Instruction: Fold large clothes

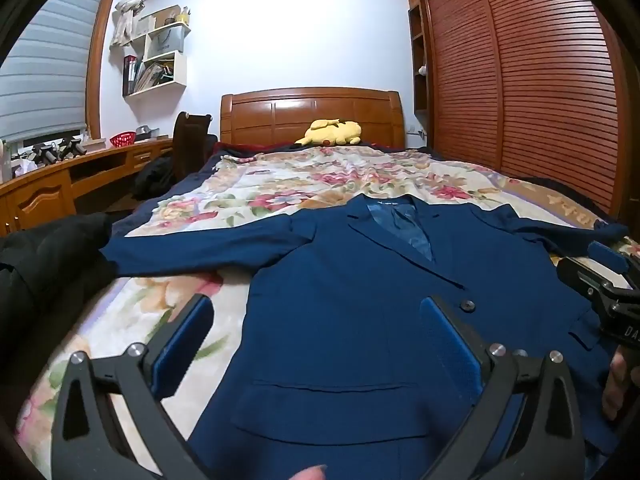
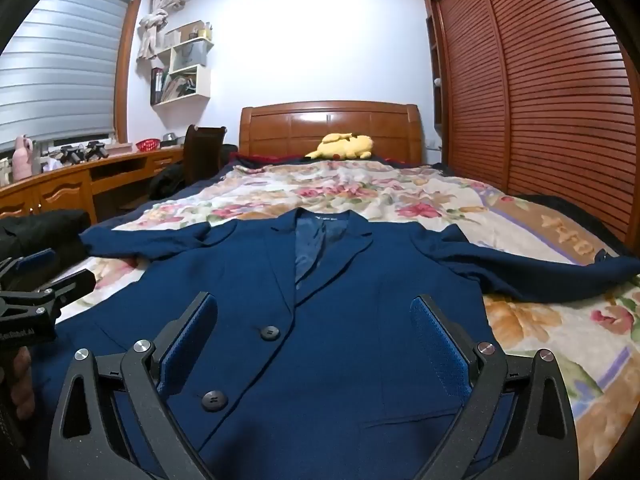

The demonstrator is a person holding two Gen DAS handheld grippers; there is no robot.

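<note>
A navy blue suit jacket [image 1: 352, 280] [image 2: 340, 292] lies face up and flat on the flowered bedspread [image 1: 280, 180] [image 2: 360, 188], collar away from me, both sleeves spread sideways. Its two dark buttons [image 2: 269, 333] are fastened. My left gripper [image 1: 316, 324] hovers open above the jacket's left front near the flap pocket [image 1: 332, 404], nothing between its blue pads. My right gripper [image 2: 314, 320] hovers open over the jacket's right front, also holding nothing. Each gripper shows at the other view's edge: the right gripper's body [image 1: 608, 284] and the left gripper's body [image 2: 36, 292].
A yellow plush toy [image 1: 332, 132] [image 2: 344, 146] lies by the wooden headboard [image 1: 312, 114]. A black garment [image 1: 44, 264] is heaped at the bed's left edge. A wooden desk [image 2: 80, 184] and chair stand left; slatted wardrobe doors [image 2: 540, 100] run along the right.
</note>
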